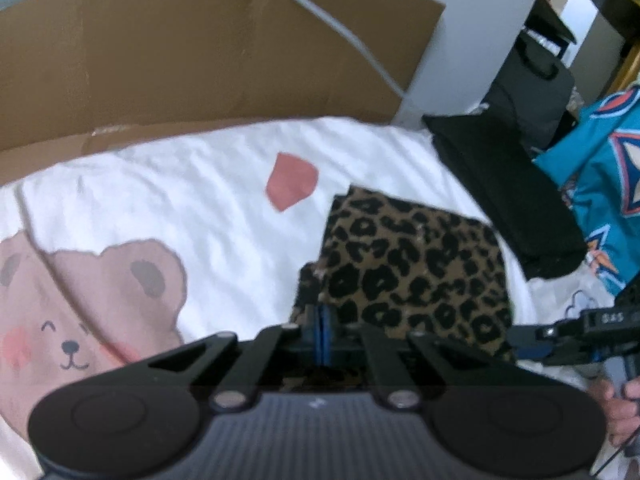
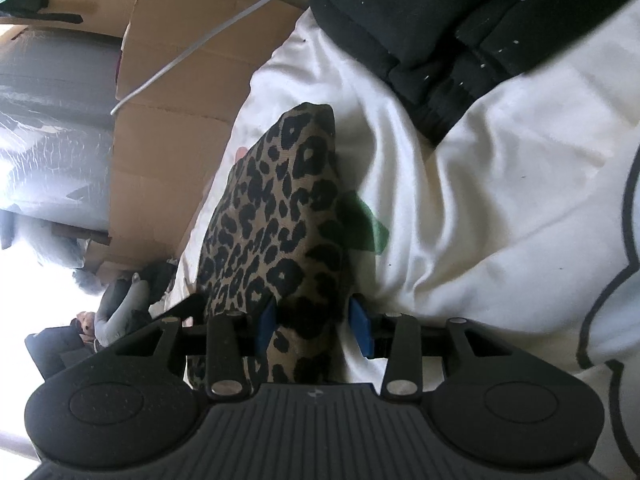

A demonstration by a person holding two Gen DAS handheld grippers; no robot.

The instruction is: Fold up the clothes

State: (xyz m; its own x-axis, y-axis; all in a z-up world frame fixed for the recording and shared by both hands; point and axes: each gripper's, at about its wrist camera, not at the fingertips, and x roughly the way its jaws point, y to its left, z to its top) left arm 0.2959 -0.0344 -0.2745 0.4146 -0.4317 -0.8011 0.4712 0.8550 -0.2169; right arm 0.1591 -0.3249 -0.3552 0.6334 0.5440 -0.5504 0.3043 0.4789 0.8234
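Left gripper (image 1: 323, 322) clenched on near-left corner of leopard garment (image 1: 412, 264); right gripper (image 2: 316, 322) straddles opposite edge, unclamped; garment extends straight ahead on bed (image 1: 208, 200).

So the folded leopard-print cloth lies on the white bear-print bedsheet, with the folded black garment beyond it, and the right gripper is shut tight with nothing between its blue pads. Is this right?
Not quite. The right gripper stands open, and the folded leopard-print cloth lies between its blue pads, as the right wrist view shows. The rest holds: cloth on the white bear-print bedsheet, folded black garment beyond.
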